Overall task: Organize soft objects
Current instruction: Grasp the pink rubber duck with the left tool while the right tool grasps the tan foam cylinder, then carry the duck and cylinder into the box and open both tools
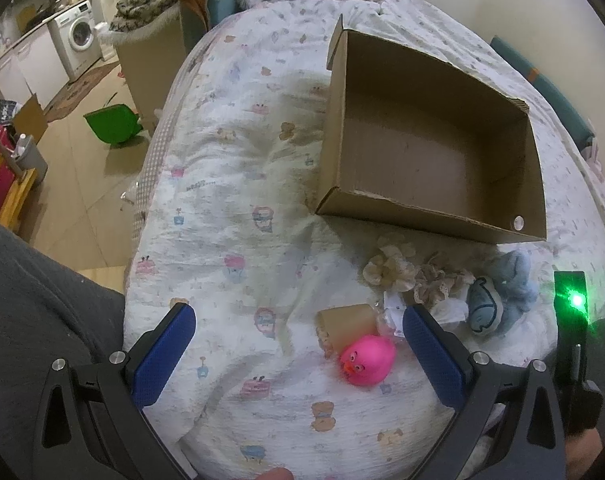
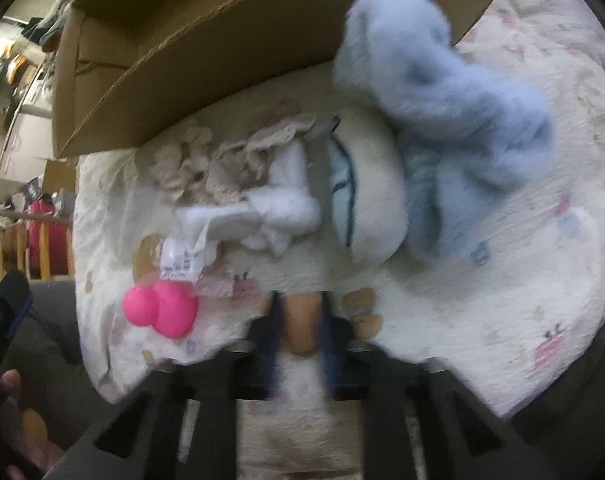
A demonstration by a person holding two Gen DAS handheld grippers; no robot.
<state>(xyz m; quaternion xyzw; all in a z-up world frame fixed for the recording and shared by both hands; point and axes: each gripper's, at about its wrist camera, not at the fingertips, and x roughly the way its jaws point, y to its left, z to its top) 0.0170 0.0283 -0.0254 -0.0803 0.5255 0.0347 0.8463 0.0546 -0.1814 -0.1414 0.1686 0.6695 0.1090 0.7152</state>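
— Right wrist view is smeared with blur; what can you actually make out?

— Not much sharply. The right gripper [image 2: 300, 326] has its fingers [image 2: 272, 336] drawn narrow around a small tan object [image 2: 300, 324]; I can't tell what that object is. The cardboard box [image 2: 230, 40] is cut off at the top, so its inside is hidden from there.

— And the soft things?

— They lie on the bed [image 1: 230, 208], in a row just in front of the box's [image 1: 430, 140] near wall: a beige lace piece [image 1: 390, 268], a white cloth [image 2: 278, 216] with a tag, and a blue plush whale [image 1: 498, 296]. The whale's long axis runs roughly across the bed, its pale face toward the lace, its fluffy tail away. A pink rubber duck [image 1: 366, 360] sits nearer, beak toward the camera, touching a brown cardboard roll [image 1: 346, 324].

— The other gripper?

— The left gripper [image 1: 298, 348] hangs over the bed with fingers [image 1: 162, 360] spread wide, holding nothing. The duck sits between them, closer to the right-hand one.
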